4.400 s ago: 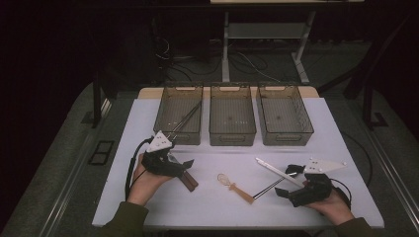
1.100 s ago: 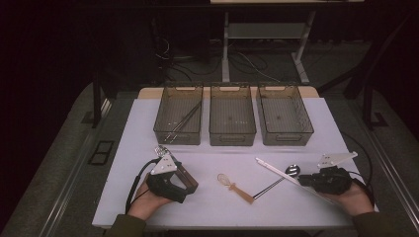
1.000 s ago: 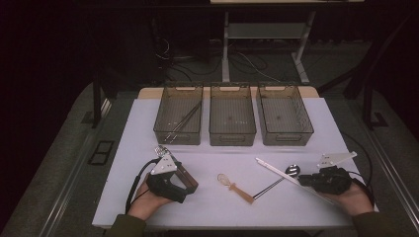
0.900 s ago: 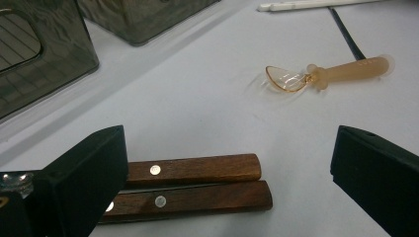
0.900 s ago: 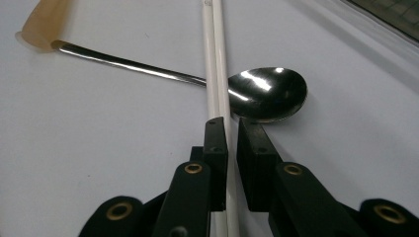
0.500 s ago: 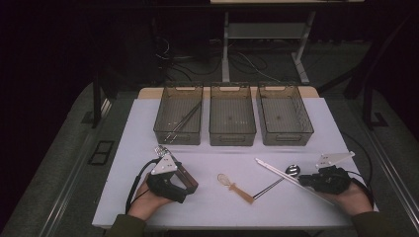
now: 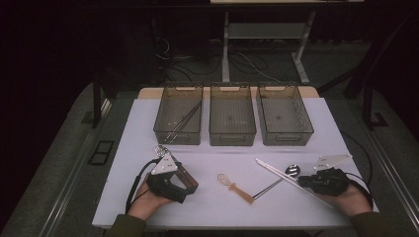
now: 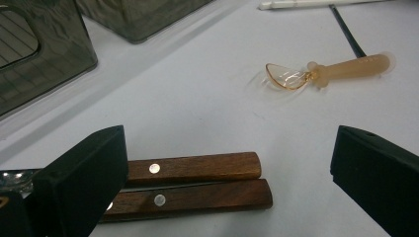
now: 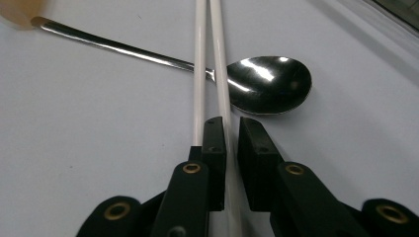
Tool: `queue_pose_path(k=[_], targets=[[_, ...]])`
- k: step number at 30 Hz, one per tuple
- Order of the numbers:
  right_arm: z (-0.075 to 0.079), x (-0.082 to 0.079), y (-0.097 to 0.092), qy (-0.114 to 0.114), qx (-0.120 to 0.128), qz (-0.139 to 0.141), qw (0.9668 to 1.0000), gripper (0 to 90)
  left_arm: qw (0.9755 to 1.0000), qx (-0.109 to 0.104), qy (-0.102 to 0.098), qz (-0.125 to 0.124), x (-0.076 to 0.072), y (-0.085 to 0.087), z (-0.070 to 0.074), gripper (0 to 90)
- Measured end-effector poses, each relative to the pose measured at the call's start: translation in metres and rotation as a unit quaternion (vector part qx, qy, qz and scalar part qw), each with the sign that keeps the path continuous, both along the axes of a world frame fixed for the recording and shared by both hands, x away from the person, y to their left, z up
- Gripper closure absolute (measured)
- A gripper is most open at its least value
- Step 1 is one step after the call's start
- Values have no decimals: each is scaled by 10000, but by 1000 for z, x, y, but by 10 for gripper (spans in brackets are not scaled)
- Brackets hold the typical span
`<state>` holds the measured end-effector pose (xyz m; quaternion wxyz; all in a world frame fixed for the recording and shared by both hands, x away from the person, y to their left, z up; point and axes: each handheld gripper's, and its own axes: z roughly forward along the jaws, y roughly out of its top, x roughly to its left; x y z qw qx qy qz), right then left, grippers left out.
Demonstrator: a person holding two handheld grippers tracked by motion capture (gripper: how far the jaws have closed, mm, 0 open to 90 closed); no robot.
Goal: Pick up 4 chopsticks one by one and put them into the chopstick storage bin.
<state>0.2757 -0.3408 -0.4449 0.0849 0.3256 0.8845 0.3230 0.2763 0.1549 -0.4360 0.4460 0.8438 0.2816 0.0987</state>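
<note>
Right tool [image 9: 228, 129] has its jaws nearly together, clamped on one of the two white chopsticks [image 9: 211, 59]; the second stick lies just beside the left jaw, outside the grip as far as the right gripper view shows. Both sticks cross the handle of the steel spoon [image 9: 269, 84] lying on the surface [image 7: 296, 128]. Left tool [image 8: 227, 168] has its jaws wide apart, hovering over two wooden handles [image 8: 197, 185] that lie side by side on the surface, touching neither. An amber spoon [image 7: 236, 185] lies between the two tools. Three bins stand at the far side: the left bin [image 7: 179, 114] contains long thin utensils; the middle bin [image 7: 232, 114] and right bin [image 7: 284, 114] look bare. Step in hand, by judgement: sorting cutlery into bins, with the chopstick grasp just secured. The next move calls for a straight lift clear of the steel spoon, checking that both sticks come up, then carriage to a bin. Against the frame a little over four seconds back, the right hand sits nearer the right edge and the left hand has drawn toward the near edge; over the last second both have kept still.
</note>
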Motion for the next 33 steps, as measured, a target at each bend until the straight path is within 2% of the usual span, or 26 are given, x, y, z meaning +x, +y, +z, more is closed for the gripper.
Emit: queue_pose_path(k=[7,14,20,33], targets=[[0,0,0,-87,-58,105,9999,847,10000,-3,2,-15,0,0,0,0],[-1,1,-2,-118,15,211,9997,849,10000,-3,5,-14,0,0,0,1],[0,2,-4,5,117,154,9998,849,10000,-4,7,-29,0,-1,0,5],[11,1,-9,-57,352,29,9994,850,10000,0,24,-46,0,-1,0,10]])
